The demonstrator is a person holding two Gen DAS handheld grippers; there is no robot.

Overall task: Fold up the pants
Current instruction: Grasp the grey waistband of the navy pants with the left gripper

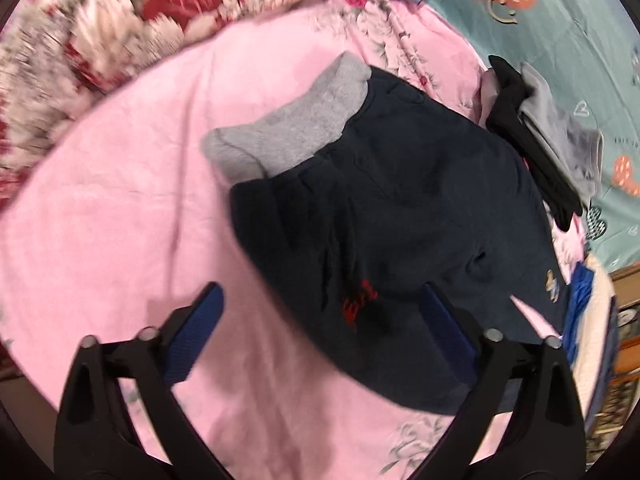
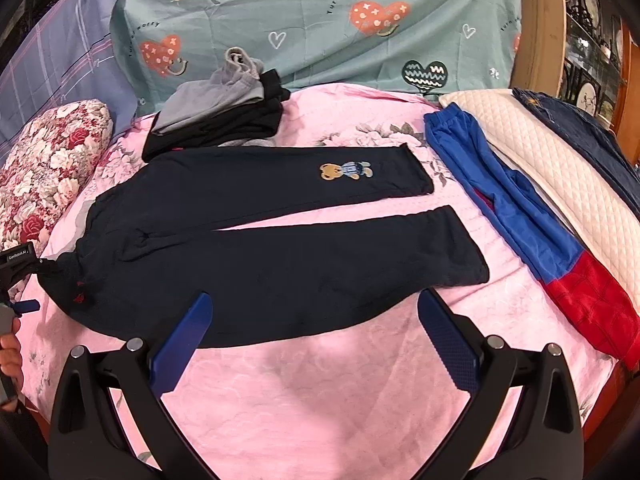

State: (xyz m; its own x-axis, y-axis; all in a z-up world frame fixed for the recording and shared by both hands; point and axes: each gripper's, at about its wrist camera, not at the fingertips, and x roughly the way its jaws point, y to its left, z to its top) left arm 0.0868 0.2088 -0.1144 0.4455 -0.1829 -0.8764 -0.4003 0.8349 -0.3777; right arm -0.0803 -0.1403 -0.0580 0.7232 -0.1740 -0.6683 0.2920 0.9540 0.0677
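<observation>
Dark navy pants (image 2: 280, 272) lie flat on the pink bedsheet (image 2: 320, 400), waist to the left, legs spread apart to the right. A bear patch (image 2: 346, 171) marks the far leg. In the left wrist view the pants (image 1: 400, 200) show a turned-out grey waistband lining (image 1: 288, 132) and red stitching (image 1: 360, 300). My left gripper (image 1: 320, 320) hovers open over the waist end, with only cloth below it. In the right wrist view the left gripper (image 2: 22, 280) shows at the left edge by the waist. My right gripper (image 2: 316, 336) stands open above the near leg's edge.
A folded grey and black clothes stack (image 2: 224, 116) sits behind the pants. Blue and red pants (image 2: 520, 216), a white quilted pillow (image 2: 560, 168) and denim (image 2: 580, 128) lie on the right. A floral pillow (image 2: 48, 160) is on the left, a wooden cabinet (image 2: 540, 20) at far right.
</observation>
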